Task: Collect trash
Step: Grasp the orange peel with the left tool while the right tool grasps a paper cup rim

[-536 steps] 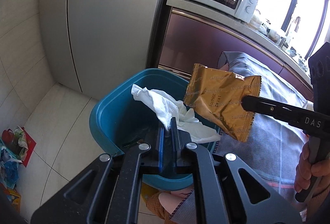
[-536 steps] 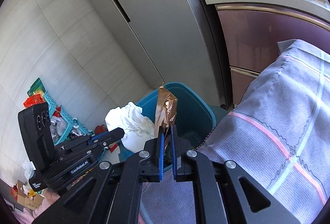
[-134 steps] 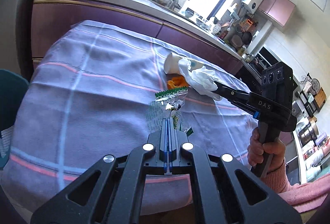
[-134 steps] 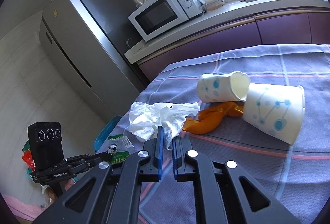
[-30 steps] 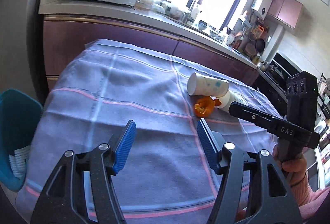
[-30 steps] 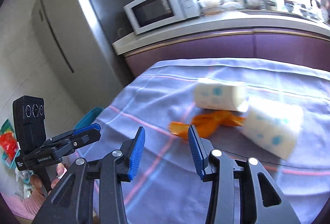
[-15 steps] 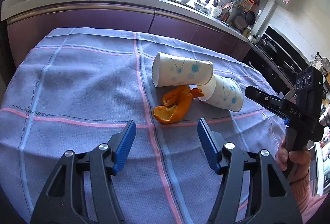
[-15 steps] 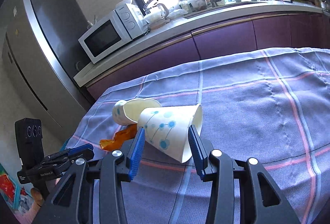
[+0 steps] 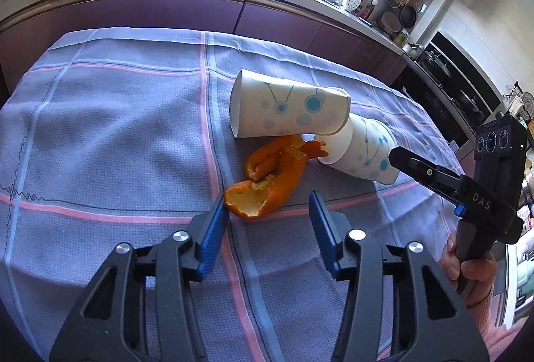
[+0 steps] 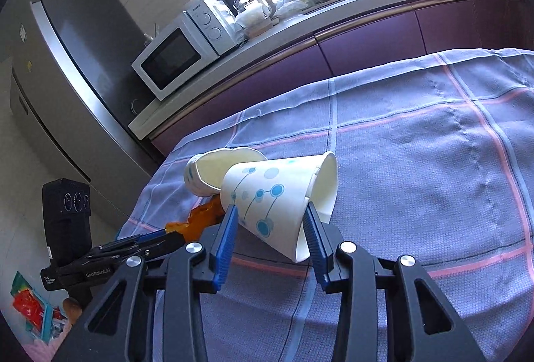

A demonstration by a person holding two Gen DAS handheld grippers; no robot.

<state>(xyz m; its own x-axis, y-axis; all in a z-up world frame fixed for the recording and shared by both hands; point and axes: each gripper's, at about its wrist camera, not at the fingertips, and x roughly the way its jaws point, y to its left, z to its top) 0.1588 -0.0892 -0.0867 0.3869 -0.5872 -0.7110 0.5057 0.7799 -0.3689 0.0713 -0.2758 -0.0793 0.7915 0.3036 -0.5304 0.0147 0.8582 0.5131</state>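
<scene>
On the checked tablecloth (image 9: 100, 128) lie an orange peel (image 9: 267, 182) and two white paper cups with blue dots, both on their sides. My left gripper (image 9: 267, 205) hangs just over the peel's near end, which sits between its closing jaws. Only the left pad is at the peel's edge. My right gripper (image 10: 269, 215) straddles the nearer cup (image 10: 270, 192), its jaws closing with both pads against the cup's sides. The other cup (image 10: 217, 168) lies behind it, and the peel (image 10: 200, 215) is to the left. In the left wrist view the right gripper (image 9: 397, 158) reaches the right-hand cup (image 9: 367, 148), beside the other cup (image 9: 290, 108).
A purple kitchen counter with a microwave (image 10: 180, 55) runs behind the table, and a grey fridge (image 10: 66, 78) stands at the left. A person's hand (image 9: 467, 268) holds the right gripper's handle. The cloth (image 10: 434, 161) spreads bare to the right of the cups.
Both grippers have come in low over the table. The left jaws have narrowed around the peel's near end, and the right jaws have narrowed onto the nearer cup.
</scene>
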